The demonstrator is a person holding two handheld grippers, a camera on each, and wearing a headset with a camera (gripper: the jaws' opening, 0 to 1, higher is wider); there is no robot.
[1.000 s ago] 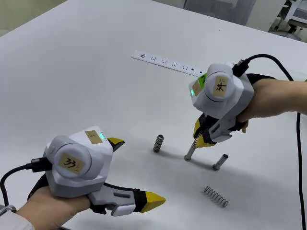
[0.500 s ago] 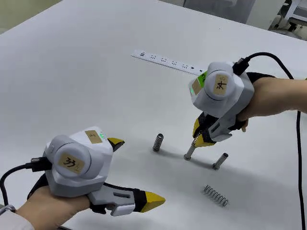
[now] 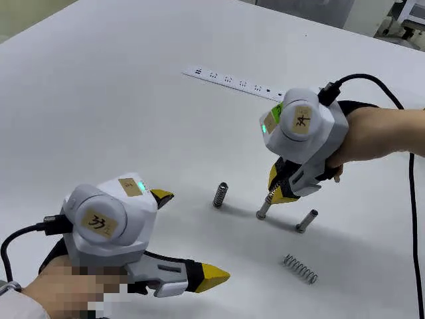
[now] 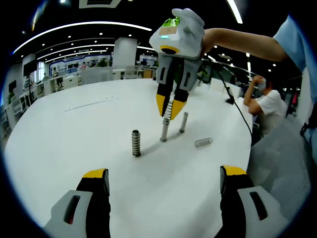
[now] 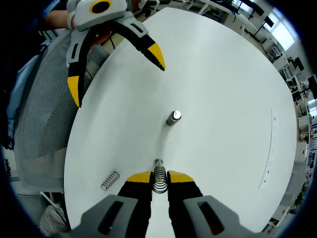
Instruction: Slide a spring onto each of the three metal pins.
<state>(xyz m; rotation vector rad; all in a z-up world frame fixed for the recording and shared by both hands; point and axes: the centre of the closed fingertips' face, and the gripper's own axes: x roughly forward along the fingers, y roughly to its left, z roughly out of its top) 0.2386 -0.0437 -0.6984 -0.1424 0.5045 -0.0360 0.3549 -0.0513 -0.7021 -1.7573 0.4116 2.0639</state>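
My right gripper (image 3: 279, 189) (image 5: 159, 177) is shut on a spring (image 3: 270, 197) (image 5: 159, 179), held tilted over the top of the middle metal pin (image 3: 263, 210) (image 4: 163, 134). The left pin (image 3: 220, 195) (image 4: 135, 143) (image 5: 173, 117) stands upright with a spring around it. Just to the right, the third pin (image 3: 306, 221) (image 4: 184, 122) is bare. One loose spring (image 3: 299, 268) (image 4: 203, 142) (image 5: 110, 180) lies flat on the white table nearer me. My left gripper (image 3: 189, 236) (image 4: 165, 173) is open and holds nothing, at the near left, well apart from the pins.
A white power strip (image 3: 232, 83) (image 5: 270, 148) lies farther back on the white table (image 3: 119, 100). A black cable (image 3: 398, 106) trails from the right gripper. In the left gripper view, a seated person (image 4: 265, 106) is beyond the table's edge.
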